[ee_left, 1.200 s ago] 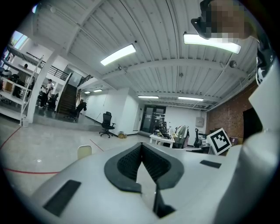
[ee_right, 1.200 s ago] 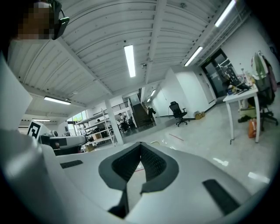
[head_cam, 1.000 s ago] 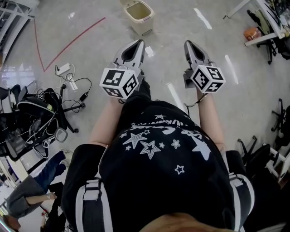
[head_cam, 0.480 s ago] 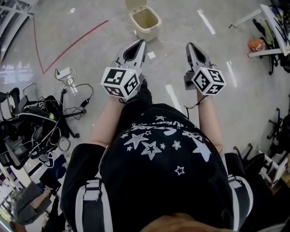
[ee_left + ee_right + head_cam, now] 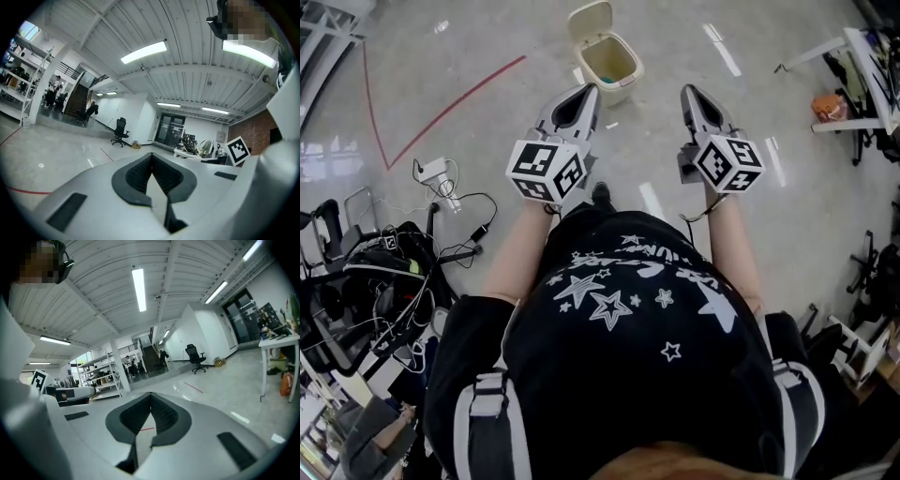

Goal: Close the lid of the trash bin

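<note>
Since a second ago the bin [image 5: 612,62] came nearer; it stands on the floor [image 5: 487,112] ahead, lid [image 5: 589,19] up. Left gripper [image 5: 589,89] and right gripper [image 5: 688,91] have jaws pressed together, holding nothing.

We can read no words, brands or numbers; only square coded markers [image 5: 546,172] sit mid-frame on the left gripper [image 5: 584,90] and right gripper [image 5: 689,91].

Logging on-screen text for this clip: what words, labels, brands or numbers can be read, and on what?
No text is readable.
The shirt: white lettering above the stars, too warped to read.
On left gripper and right gripper: square code patterns only, no words.
The trash bin: no label shows.
</note>
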Demonstrator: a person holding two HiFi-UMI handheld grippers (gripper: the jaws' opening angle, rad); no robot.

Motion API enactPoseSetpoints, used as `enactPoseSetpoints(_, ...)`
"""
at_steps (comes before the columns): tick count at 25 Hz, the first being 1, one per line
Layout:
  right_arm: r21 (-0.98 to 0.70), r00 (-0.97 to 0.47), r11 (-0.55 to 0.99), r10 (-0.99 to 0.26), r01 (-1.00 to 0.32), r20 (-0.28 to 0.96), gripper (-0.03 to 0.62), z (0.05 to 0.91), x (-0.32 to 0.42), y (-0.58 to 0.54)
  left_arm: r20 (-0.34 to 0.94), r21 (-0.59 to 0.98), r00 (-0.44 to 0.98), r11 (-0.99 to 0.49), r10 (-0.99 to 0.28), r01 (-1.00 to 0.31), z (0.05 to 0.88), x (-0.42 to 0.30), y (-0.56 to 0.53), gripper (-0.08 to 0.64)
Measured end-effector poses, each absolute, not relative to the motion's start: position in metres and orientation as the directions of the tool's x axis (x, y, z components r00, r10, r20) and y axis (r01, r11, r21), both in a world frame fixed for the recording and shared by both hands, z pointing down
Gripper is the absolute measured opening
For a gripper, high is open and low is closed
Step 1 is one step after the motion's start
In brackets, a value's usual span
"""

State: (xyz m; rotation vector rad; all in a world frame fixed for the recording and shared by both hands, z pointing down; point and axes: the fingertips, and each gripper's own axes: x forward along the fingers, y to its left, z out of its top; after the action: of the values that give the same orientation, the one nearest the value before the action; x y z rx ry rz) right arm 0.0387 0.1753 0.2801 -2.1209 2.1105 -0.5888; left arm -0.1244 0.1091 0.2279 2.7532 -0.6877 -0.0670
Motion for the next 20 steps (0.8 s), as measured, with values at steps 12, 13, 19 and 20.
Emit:
enactPoseSetpoints(12,-0.322,-0.041,-0.035,-0.973,-0.946,0.225,0.006,0.281,0.045,0.114,0.031,0.335,0.874,-0.819,-0.485,-0.466,0.237,-0.124,0.047,0.012)
enactPoseSetpoints(13,-0.324,-0.043,-0.033,-0.973,-0.945,0.225,0.006,0.283,0.049,0.110,0.032,0.334,0.871,-0.816,-0.490,-0.472,0.237,-0.121,0.044,0.012)
enactPoseSetpoints(19,-0.351,-0.115,0.031,-0.968,-0.936,0.223,0.006,0.296,0.078,0.065,0.048,0.316,0.824,-0.775,-0.564,-0.548,0.243,-0.105,0.014,0.012)
enactPoseSetpoints(20,-0.357,-0.133,0.047,-0.966,-0.933,0.220,0.006,0.297,0.083,0.054,0.050,0.312,0.812,-0.763,-0.582,-0.566,0.242,-0.102,0.008,0.012)
